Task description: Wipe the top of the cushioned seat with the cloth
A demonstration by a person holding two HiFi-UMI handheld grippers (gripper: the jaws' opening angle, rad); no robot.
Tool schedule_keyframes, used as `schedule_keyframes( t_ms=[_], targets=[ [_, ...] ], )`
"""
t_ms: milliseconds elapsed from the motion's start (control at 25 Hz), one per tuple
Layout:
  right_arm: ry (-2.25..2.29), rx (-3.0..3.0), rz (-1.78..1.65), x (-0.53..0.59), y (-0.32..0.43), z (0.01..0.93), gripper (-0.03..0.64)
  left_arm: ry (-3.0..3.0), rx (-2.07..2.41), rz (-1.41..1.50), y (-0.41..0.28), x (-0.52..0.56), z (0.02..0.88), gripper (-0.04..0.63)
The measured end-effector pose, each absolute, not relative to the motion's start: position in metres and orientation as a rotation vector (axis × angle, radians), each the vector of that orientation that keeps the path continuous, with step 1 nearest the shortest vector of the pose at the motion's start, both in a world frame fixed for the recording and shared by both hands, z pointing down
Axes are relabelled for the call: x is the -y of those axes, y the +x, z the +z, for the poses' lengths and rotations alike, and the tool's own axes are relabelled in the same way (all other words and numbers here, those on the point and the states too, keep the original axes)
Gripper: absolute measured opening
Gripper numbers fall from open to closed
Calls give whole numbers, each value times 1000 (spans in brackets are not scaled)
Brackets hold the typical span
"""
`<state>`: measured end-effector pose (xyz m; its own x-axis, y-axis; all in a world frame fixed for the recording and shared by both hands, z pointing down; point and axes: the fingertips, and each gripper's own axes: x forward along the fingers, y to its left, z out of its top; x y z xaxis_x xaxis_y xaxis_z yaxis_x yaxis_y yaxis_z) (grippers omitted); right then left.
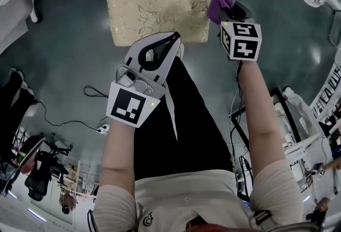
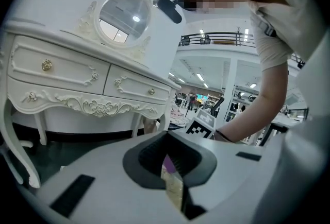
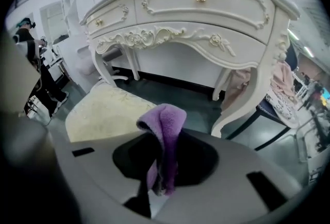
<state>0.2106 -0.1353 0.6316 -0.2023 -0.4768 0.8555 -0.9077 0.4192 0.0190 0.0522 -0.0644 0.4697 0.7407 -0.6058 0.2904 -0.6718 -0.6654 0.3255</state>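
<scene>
Purple cloth (image 1: 220, 0) pinched between the 2 jaws of right gripper (image 1: 230, 11), held just beside right edge of cushioned seat (image 1: 157, 7), left gripper (image 1: 173, 39) jaws pressed together on nothing, held over seat's near edge, dark floor (image 1: 64, 55) seen open around seat.

No legible text, labels, brands or numbers anywhere.
</scene>
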Motion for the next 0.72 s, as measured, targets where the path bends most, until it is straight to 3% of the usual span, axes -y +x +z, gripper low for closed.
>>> schedule_keyframes(
  t_ms=[280,720],
  targets=[
    [1126,1945,712,108,123,598,83,2512,1015,150,10,55,448,12],
    [948,2067,782,77,-44,617,83,2510,1089,226,-101,22,454,12]
  ],
)
